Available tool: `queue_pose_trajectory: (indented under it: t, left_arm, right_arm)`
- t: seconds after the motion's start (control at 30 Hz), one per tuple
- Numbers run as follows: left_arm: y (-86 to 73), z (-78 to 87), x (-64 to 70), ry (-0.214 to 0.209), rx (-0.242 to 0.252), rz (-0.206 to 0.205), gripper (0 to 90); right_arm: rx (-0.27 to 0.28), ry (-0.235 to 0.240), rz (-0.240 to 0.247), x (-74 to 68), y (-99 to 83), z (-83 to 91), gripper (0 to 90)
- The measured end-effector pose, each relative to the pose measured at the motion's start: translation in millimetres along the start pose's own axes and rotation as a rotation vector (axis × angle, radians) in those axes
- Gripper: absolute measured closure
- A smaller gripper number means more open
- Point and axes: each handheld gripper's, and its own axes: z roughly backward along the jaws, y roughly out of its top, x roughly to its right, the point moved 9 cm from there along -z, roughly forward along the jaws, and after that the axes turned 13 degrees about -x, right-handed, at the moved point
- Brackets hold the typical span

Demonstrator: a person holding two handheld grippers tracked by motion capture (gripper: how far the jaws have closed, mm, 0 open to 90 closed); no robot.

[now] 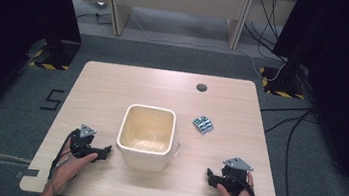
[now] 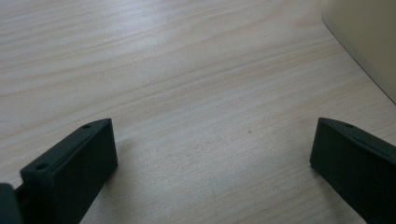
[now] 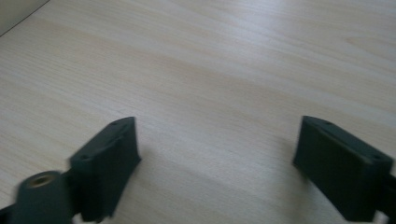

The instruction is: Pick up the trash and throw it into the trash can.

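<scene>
both grippers idle beside the tub

i see a cream tub (image 1: 147, 136) mid-table (image 1: 113, 85), a small blister pack (image 1: 203, 124) lying just to its right. my left gripper (image 2: 212, 140) and right gripper (image 3: 217, 140) sit low on either side, jaws spread wide, gripping nothing. the left gripper view catches the tub's wall; the high view adds a dark grommet (image 1: 202, 87) at the far edge.

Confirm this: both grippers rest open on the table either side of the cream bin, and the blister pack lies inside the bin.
Wrong on the blister pack: the high view shows it on the table, to the right of the cream bin. The left gripper and right gripper do sit open either side.
</scene>
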Motion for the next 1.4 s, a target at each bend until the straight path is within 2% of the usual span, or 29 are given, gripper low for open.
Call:
queue_pose_trajectory:
  t: [0.1,0.2,0.4,0.6,0.73,1.0,1.27,1.33,1.4]
  left_arm:
    - [0.0,0.0,0.0,0.0,0.0,0.0,0.0]
    - [0.0,0.0,0.0,0.0,-0.001,0.0,0.0]
    - [0.0,0.0,0.0,0.0,0.0,0.0,0.0]
    - [0.0,0.0,0.0,0.0,0.0,0.001,0.0]
    - [0.0,0.0,0.0,0.0,0.0,0.0,0.0]
    - [0.0,0.0,0.0,0.0,0.0,0.0,0.0]
    - [0.0,0.0,0.0,0.0,0.0,0.0,0.0]
    - [0.0,0.0,0.0,0.0,0.0,0.0,0.0]
    - [0.0,0.0,0.0,0.0,0.0,0.0,0.0]
  right_arm:
    - [0.023,0.003,0.002,0.4,3.2,4.9,15.7]
    - [0.044,-0.03,0.035,0.4,10.2,13.2,15.4]
    - [0.095,-0.033,0.06,-1.3,27.0,25.3,15.4]
    - [0.133,-0.043,0.062,-1.6,41.5,33.1,15.5]
    - [0.137,-0.043,0.077,-6.1,52.5,36.4,15.6]
    - [0.136,-0.051,0.103,-9.8,79.1,33.4,16.4]
    - [0.131,-0.051,0.115,-10.8,102.9,22.4,16.9]
    - [0.129,-0.039,0.129,-11.4,108.2,18.6,17.4]
    - [0.136,-0.01,0.118,-12.8,112.4,13.9,18.5]
